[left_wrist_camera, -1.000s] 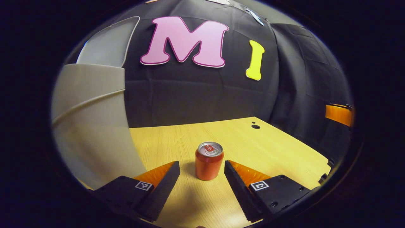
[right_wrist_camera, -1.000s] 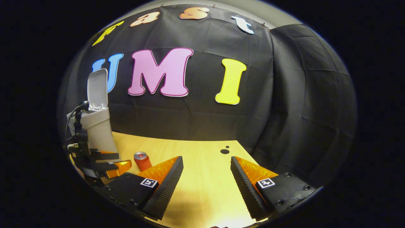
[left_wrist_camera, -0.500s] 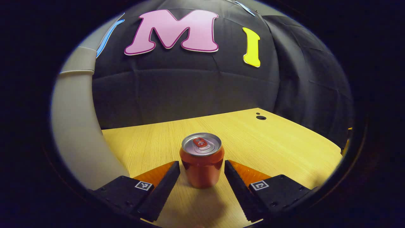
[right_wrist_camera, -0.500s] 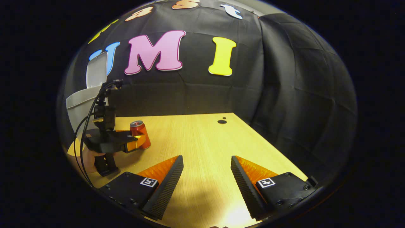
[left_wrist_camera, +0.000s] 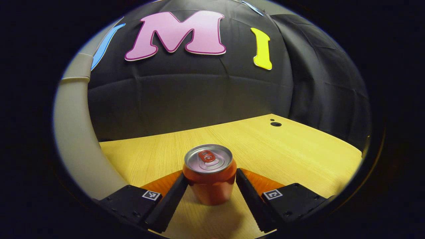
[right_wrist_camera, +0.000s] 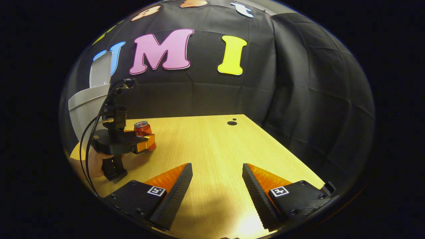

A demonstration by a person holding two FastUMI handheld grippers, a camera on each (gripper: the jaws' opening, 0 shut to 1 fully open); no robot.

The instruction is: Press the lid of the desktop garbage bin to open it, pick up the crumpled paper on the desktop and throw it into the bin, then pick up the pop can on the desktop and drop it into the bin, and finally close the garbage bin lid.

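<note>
The tabletop was pale wood and ran back to the booth's black cloth wall; two small dark holes sat near its far edge.

The bin stood at the left of the left gripper view, a pale grey curved wall close to the camera. In the right gripper view the bin stood at the far left of the tabletop with its lid tipped up and open behind it.

The left gripper was low over the tabletop with its fingers spread on either side of the can. The can stood upright on the tabletop between them, its silver top and pull tab facing up. Both fingers lay very close to the can's sides; whether they actually pressed on it could not be told. In the right gripper view the left gripper sat near the bin with a hand on its handle and black cables looping up from it, and the can showed just past its fingers.

The right gripper hovered over bare tabletop, well apart from the can and bin, its fingers spread wide with nothing between them.
</note>
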